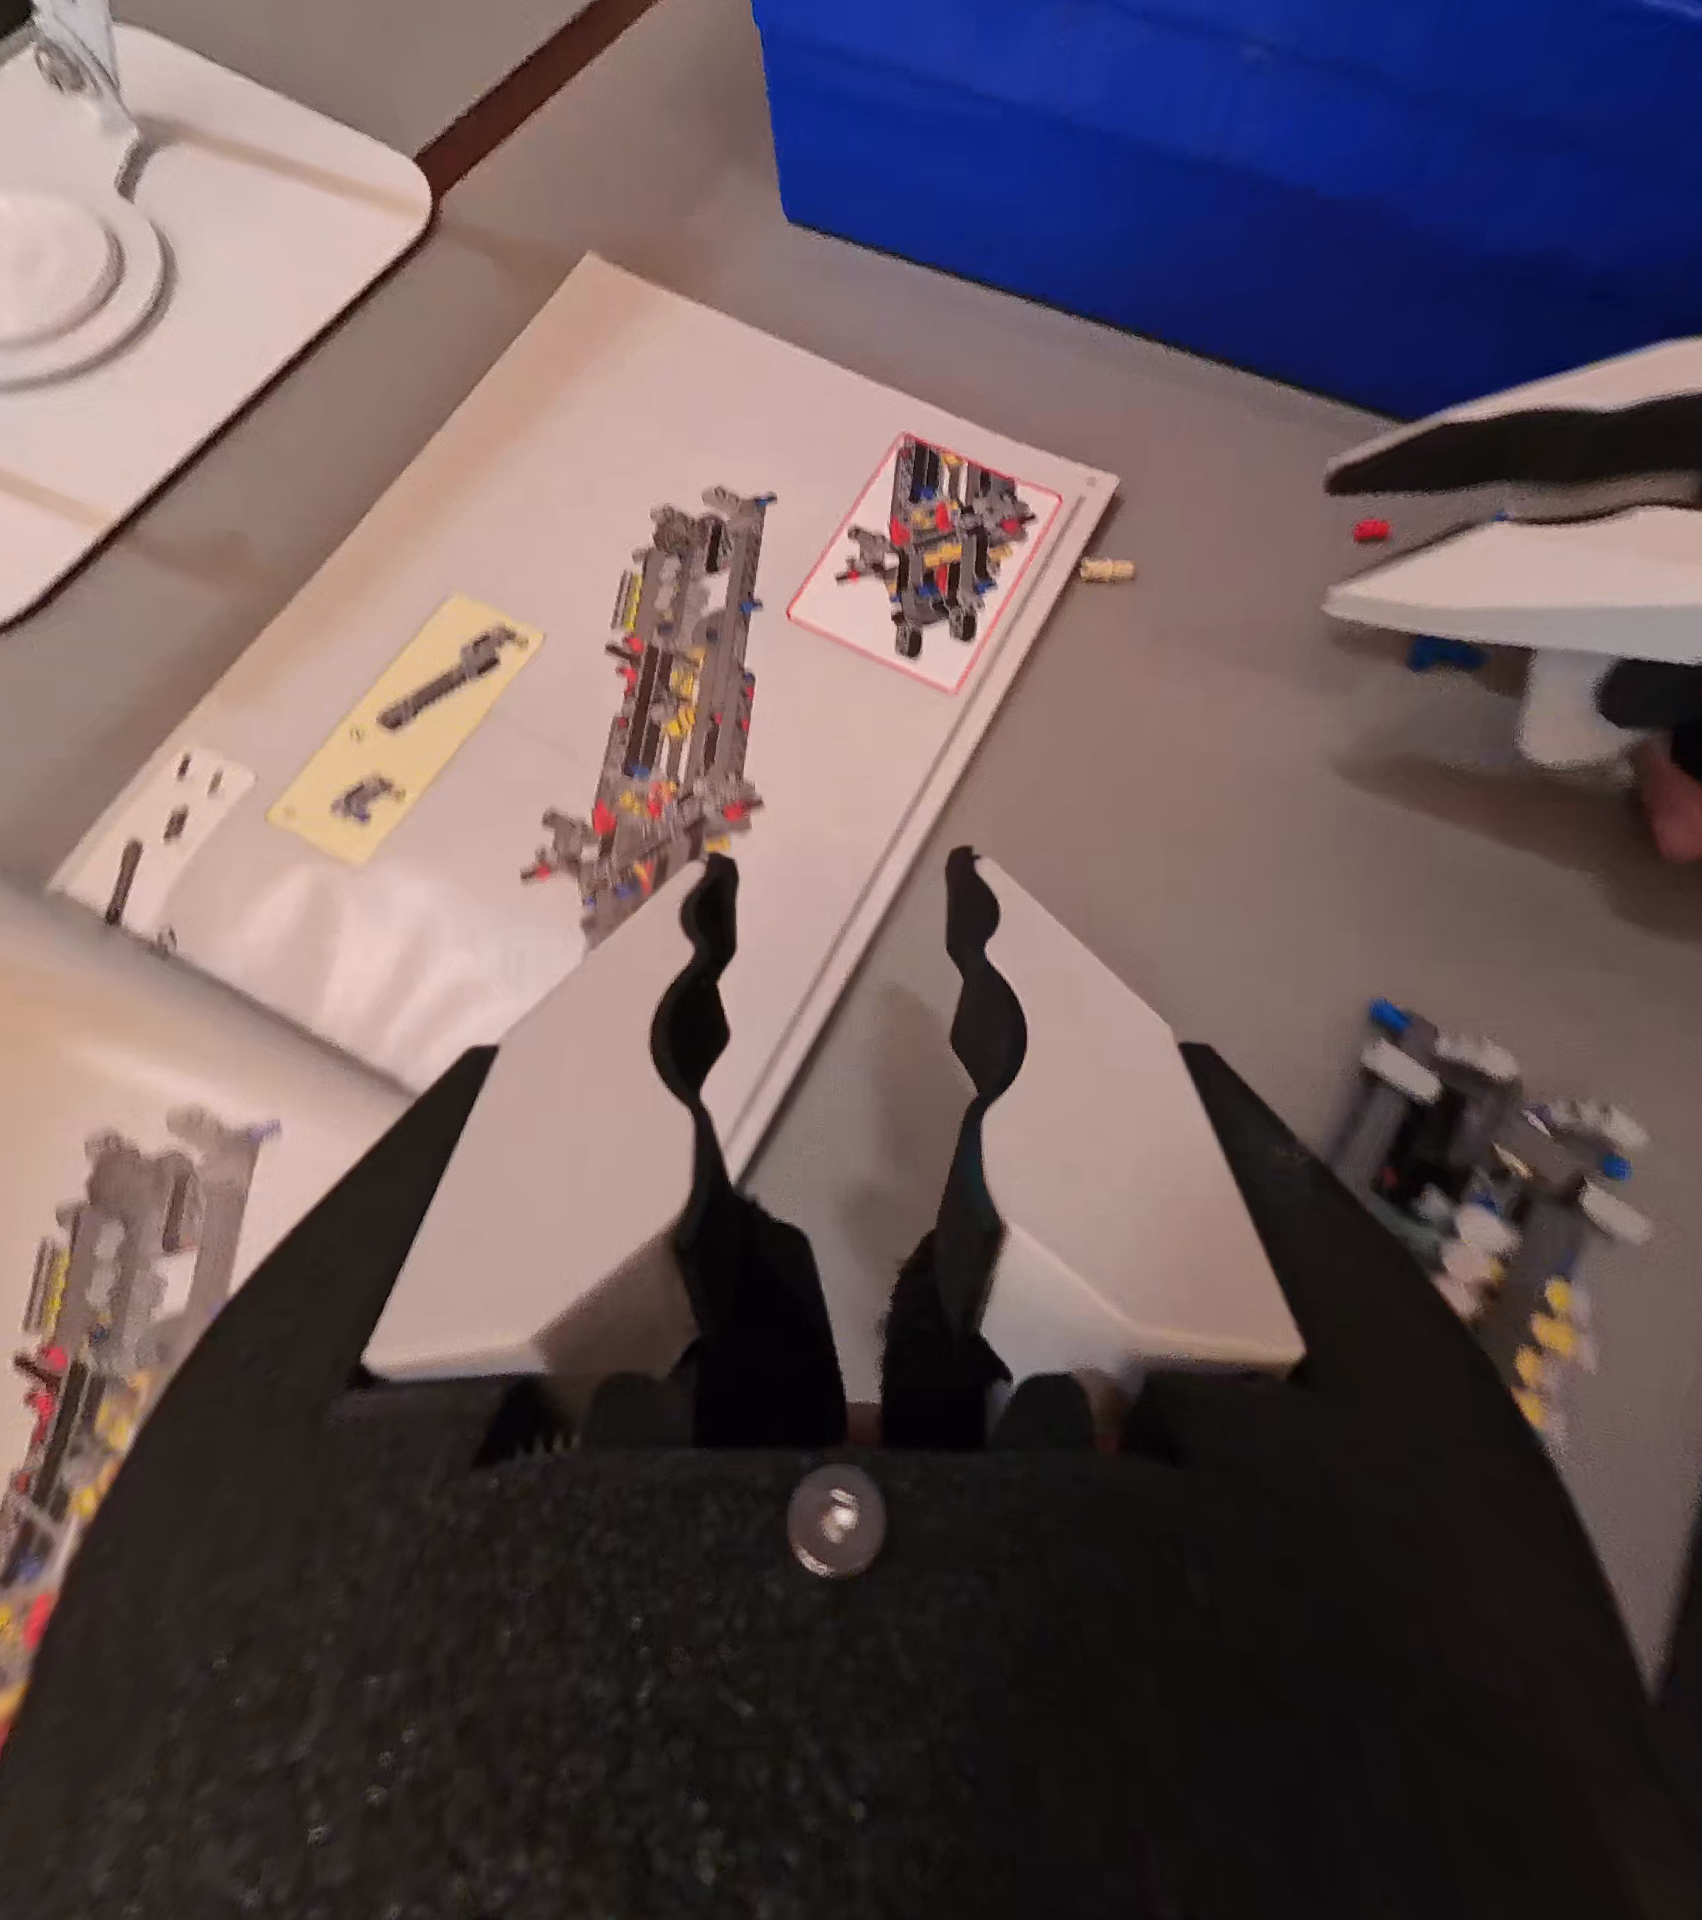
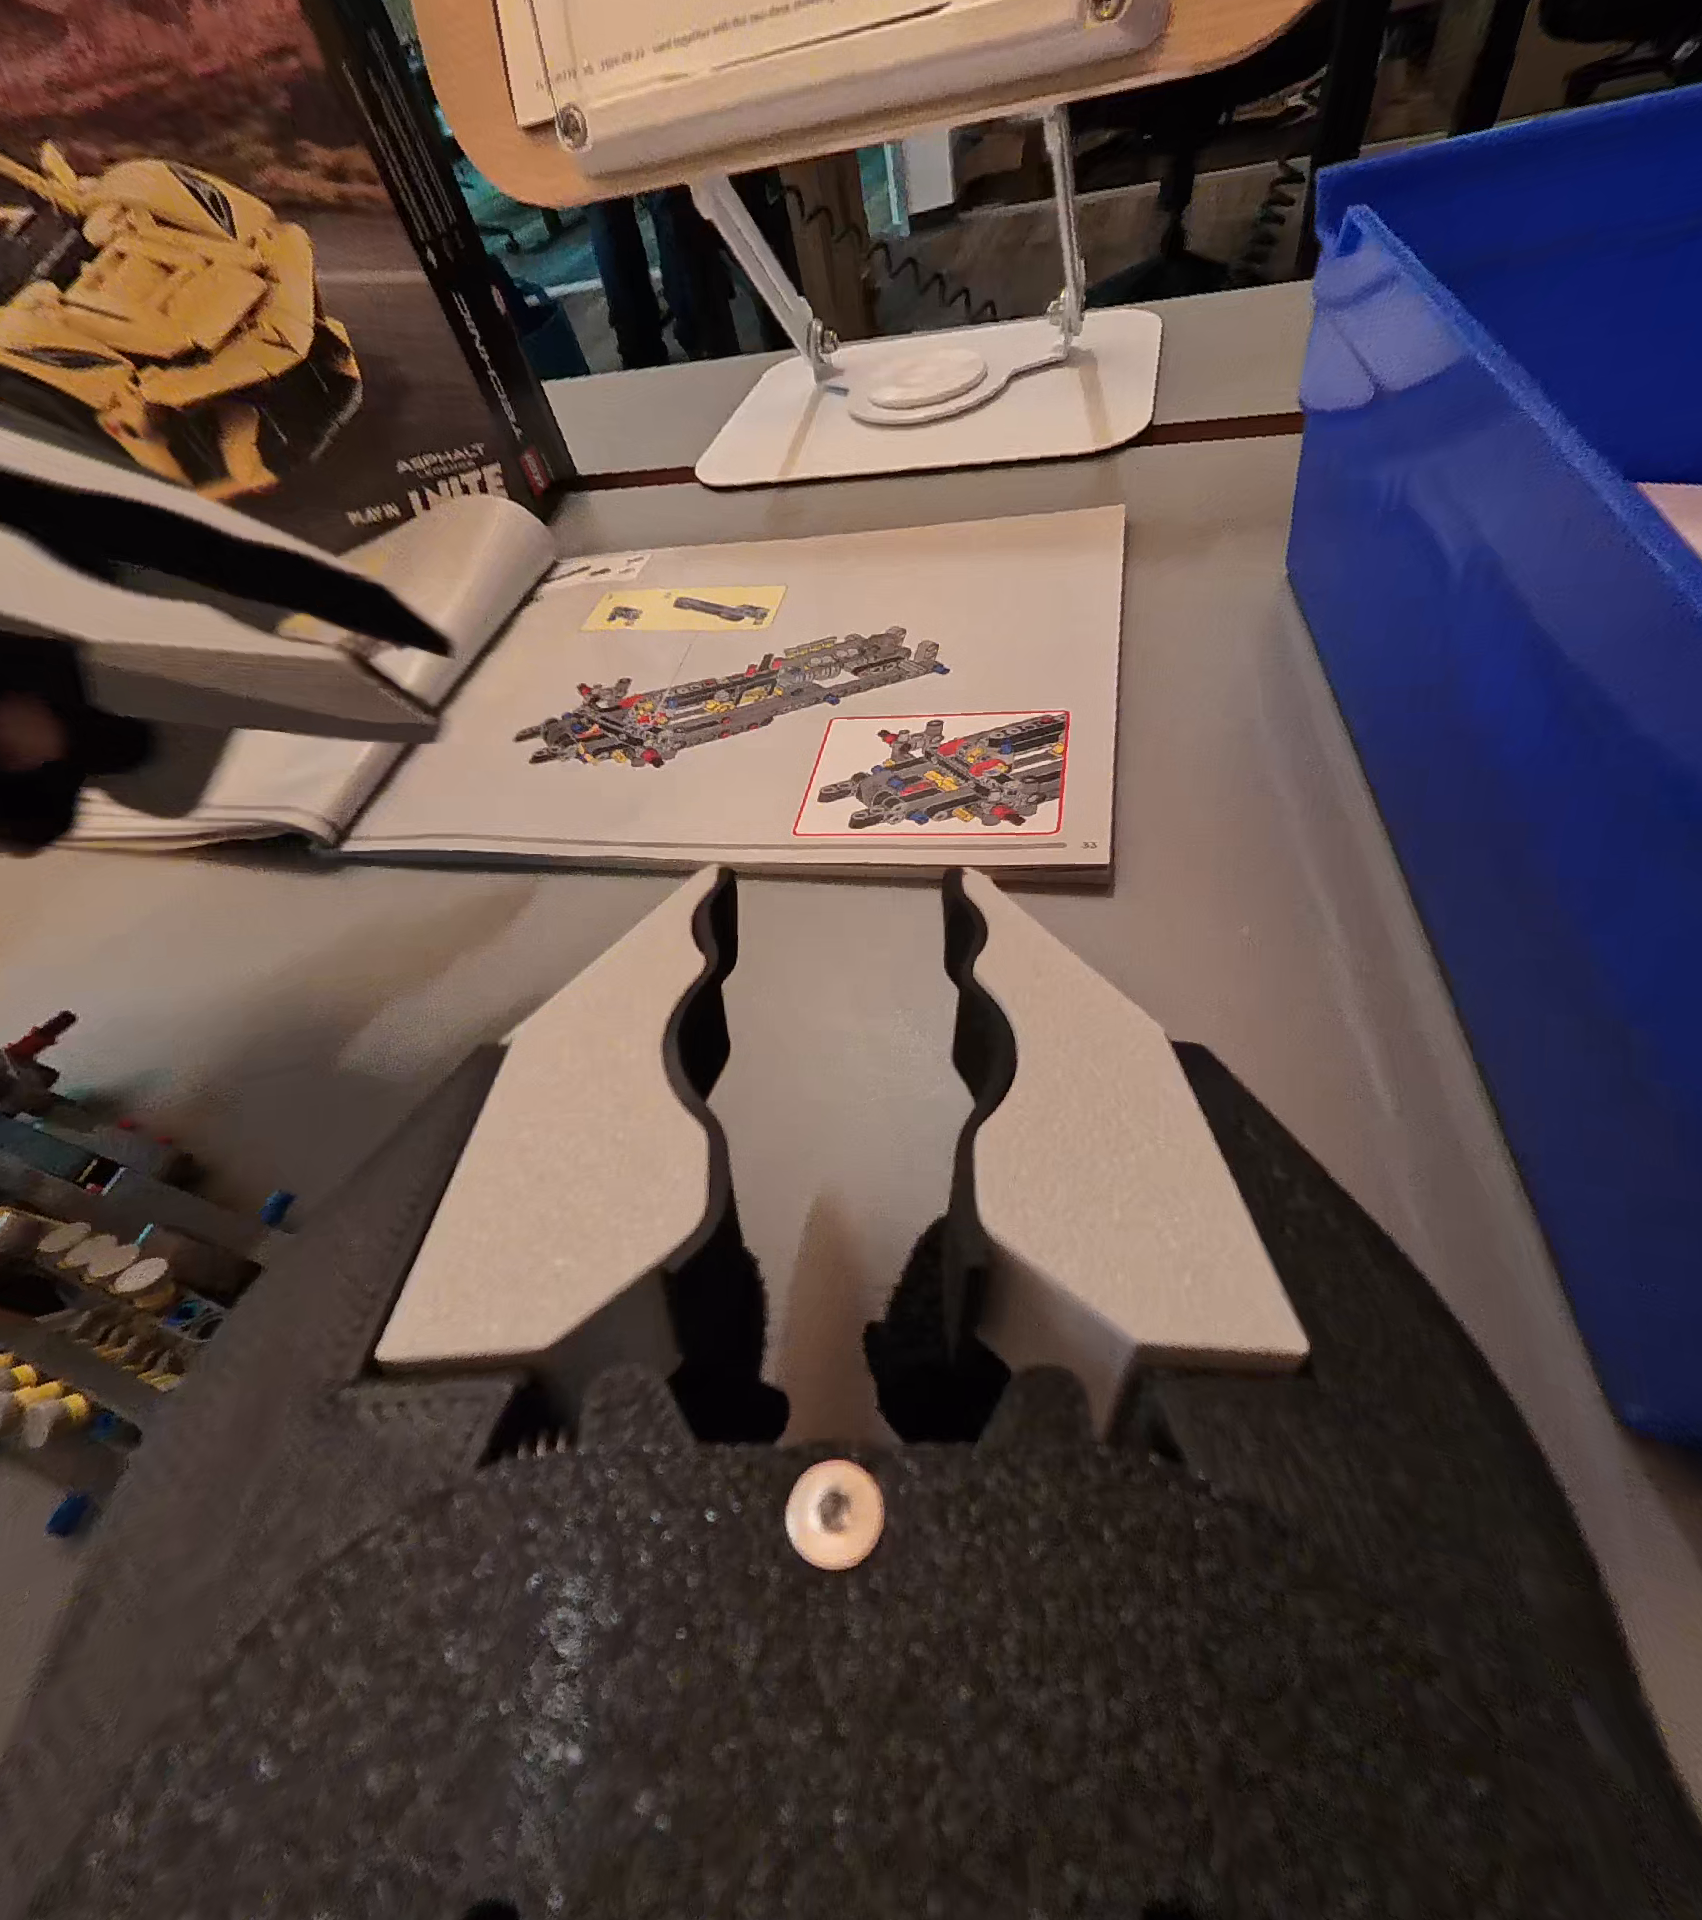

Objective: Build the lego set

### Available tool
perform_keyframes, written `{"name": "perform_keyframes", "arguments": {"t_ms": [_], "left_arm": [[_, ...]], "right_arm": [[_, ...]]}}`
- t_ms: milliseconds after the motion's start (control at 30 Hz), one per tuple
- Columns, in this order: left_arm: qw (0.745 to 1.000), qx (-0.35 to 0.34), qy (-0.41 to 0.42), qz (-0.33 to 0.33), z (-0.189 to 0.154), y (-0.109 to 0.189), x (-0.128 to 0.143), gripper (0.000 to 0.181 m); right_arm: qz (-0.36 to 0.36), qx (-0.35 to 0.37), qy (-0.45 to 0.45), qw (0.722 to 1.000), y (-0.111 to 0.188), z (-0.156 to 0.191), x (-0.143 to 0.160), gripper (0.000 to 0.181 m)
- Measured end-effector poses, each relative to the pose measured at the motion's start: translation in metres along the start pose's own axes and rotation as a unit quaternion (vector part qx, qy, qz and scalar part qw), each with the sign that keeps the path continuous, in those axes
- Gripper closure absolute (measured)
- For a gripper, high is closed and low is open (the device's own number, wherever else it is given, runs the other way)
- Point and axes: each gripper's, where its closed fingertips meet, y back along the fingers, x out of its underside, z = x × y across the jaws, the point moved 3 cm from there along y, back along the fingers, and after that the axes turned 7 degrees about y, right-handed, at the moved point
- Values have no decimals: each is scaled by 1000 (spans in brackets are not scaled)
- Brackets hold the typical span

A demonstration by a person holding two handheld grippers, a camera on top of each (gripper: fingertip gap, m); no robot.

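Observation:
The open instruction booklet (image 1: 618, 416) lies on the grey table. My left gripper (image 1: 842, 862) is open and empty, hovering over the booklet's lower right page edge. A partly built grey Lego chassis (image 1: 1491, 1174) with yellow, blue and red pieces lies on the table to its right. My right gripper (image 2: 842, 881) is open and empty above bare table, just in front of the booklet (image 2: 826, 675). The chassis (image 2: 47, 1247) is at its lower left. Each gripper shows in the other's view: the right one (image 1: 1330, 540), the left one (image 2: 436, 681).
A blue bin (image 2: 1553, 727) stands on the right, also seen at the back (image 1: 1242, 156). The set's box (image 2: 151, 260) stands at the back left. A white stand (image 2: 930, 395) sits behind the booklet. A tan pin (image 1: 1107, 568), a red piece (image 1: 1372, 530) and a blue piece (image 1: 1439, 652) lie loose.

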Motion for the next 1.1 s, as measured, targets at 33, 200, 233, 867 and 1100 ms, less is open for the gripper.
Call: {"name": "perform_keyframes", "arguments": {"t_ms": [33,200,233,867,1100], "left_arm": [[1000,7,1,2,-1,8,6,142],[997,12,-67,-24,-6,34,20,146],[996,8,-83,-36,-6,37,20,149],[991,82,52,-92,35,49,40,154],[995,54,20,-80,41,40,41,154]], "right_arm": [[4,4,8,1000,-1,1,0,142],[32,5,35,999,-11,6,2,140],[35,4,38,999,-14,6,1,138],[115,-1,86,990,-58,8,-7,138],[122,-7,104,987,-61,9,-1,138]]}}
